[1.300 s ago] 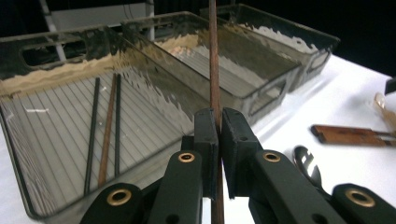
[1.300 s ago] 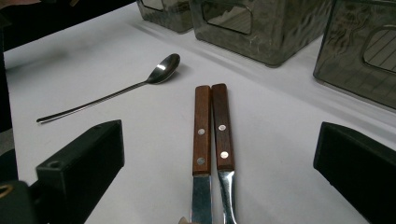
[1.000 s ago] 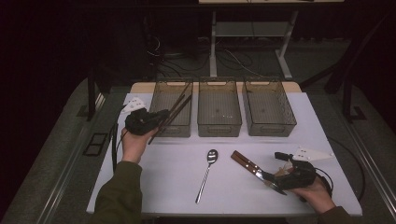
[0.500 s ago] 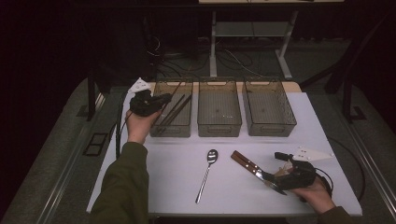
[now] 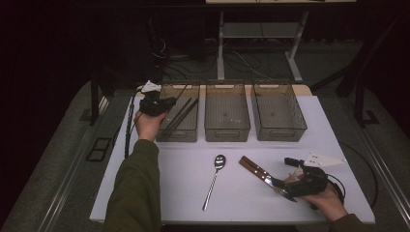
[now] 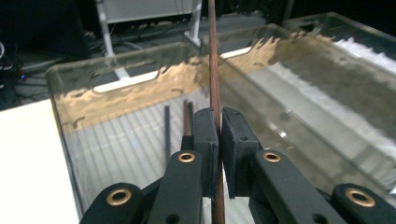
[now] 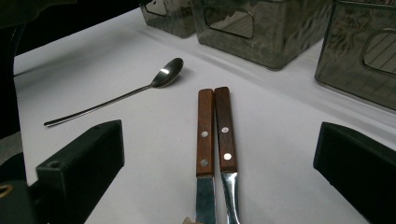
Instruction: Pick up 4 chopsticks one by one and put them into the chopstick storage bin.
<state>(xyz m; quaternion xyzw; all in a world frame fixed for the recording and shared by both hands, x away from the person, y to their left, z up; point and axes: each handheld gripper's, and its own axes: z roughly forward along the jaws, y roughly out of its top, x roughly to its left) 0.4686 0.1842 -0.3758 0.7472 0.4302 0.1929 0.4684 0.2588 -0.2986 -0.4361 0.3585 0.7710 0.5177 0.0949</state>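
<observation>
My left gripper hovers at the far left corner of the left clear bin, shut on a thin brown chopstick that slants out over the bin. Two more sticks, one black and one brown, lie on that bin's floor. My right gripper rests near the table's front right, open. Two wood-handled knives lie side by side on the table between its jaws, handles pointing away. A metal spoon lies left of the knives.
A middle bin and a right bin stand in a row with the left one along the white table's far side. The left forearm stretches across the table's left part. Cables trail from both grippers.
The left hand has carried the chopstick away from the person, up to the far end of the left bin. The right gripper, knives and spoon stay where they were.
</observation>
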